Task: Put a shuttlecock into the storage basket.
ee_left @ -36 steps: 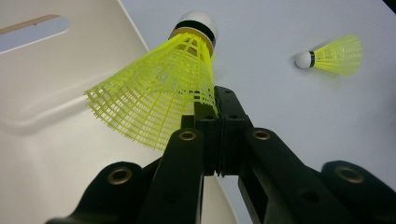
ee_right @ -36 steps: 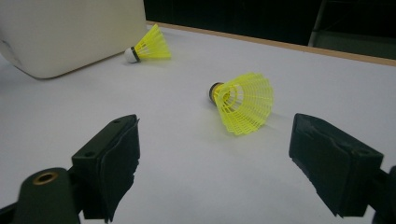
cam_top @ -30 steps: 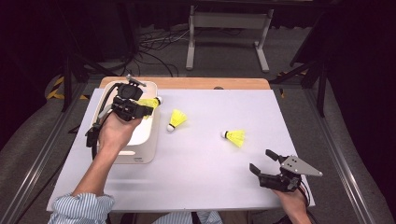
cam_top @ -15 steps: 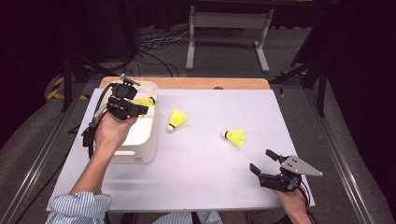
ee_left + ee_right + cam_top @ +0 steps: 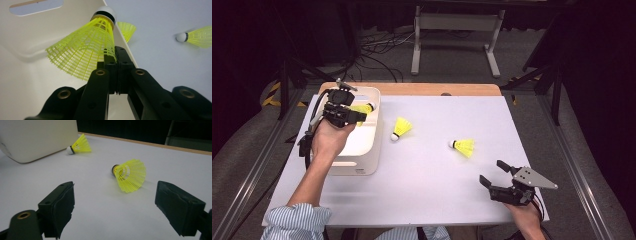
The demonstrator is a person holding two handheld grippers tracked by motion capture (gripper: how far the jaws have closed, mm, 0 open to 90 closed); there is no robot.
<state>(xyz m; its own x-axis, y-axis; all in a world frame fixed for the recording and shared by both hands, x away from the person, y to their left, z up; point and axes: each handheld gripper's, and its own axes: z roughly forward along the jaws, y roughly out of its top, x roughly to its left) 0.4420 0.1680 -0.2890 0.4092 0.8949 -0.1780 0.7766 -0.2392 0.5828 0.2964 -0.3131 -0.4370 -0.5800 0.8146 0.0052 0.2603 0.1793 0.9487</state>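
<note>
Yellow shuttlecock (image 5: 82, 51) hangs pinched by its skirt in the closed left gripper (image 5: 343, 113) over the white bin (image 5: 371, 145); releasing comes next. Right gripper (image 5: 504, 186) waits wide open, empty.

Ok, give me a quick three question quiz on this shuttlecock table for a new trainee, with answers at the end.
1. True or false: the right gripper is clamped on a shuttlecock.
2. How many yellow shuttlecocks lie loose on the white table?
3. Over what is the left gripper holding its shuttlecock? A) the white bin B) the floor C) the wooden table edge

Key:
1. False; its jaws stand open and empty.
2. Two: the near shuttlecock and the middle shuttlecock.
3. A; the jaws pinch the skirt's rim.
</note>
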